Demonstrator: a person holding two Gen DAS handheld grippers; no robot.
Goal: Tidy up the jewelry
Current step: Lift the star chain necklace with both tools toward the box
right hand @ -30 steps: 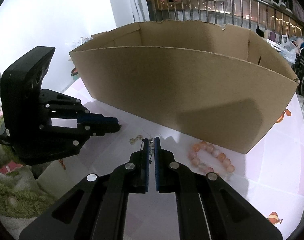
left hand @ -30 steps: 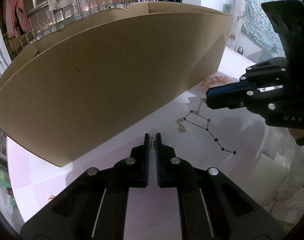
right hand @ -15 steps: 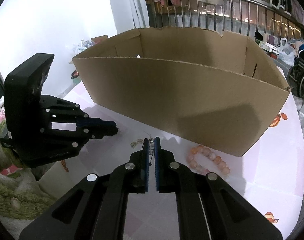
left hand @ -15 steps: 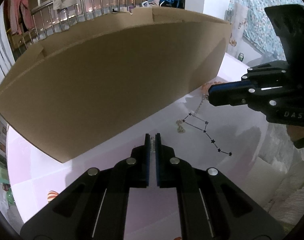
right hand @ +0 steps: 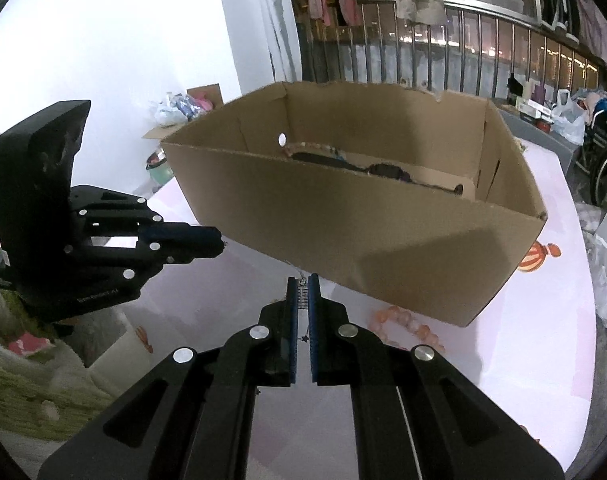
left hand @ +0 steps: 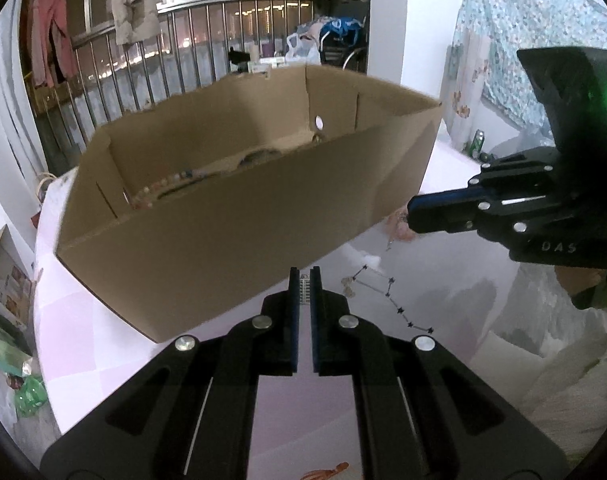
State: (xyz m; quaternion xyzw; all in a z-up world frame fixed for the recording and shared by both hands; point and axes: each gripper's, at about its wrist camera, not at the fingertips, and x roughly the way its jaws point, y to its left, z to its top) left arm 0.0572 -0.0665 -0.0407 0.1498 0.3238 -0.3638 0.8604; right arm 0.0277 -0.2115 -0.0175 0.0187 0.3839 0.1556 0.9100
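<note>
Right wrist view: open brown cardboard box [right hand: 383, 240] blocks the pink counter [right hand: 543, 360]; both jaws narrow, right gripper [right hand: 302, 300] possibly pinching a star-charm chain [left hand: 387, 288]; pink bead bracelet [right hand: 407, 326] nearby.

Our left gripper [left hand: 304, 280] is black, with two flat blue pads [left hand: 293, 312] on the inner sides of its fingers. Round silver screws [left hand: 261, 322] sit behind the pads. Our right gripper [right hand: 302, 286] looks the same. From the side, its black body shows small pale letters and a green light glows on its block.
</note>
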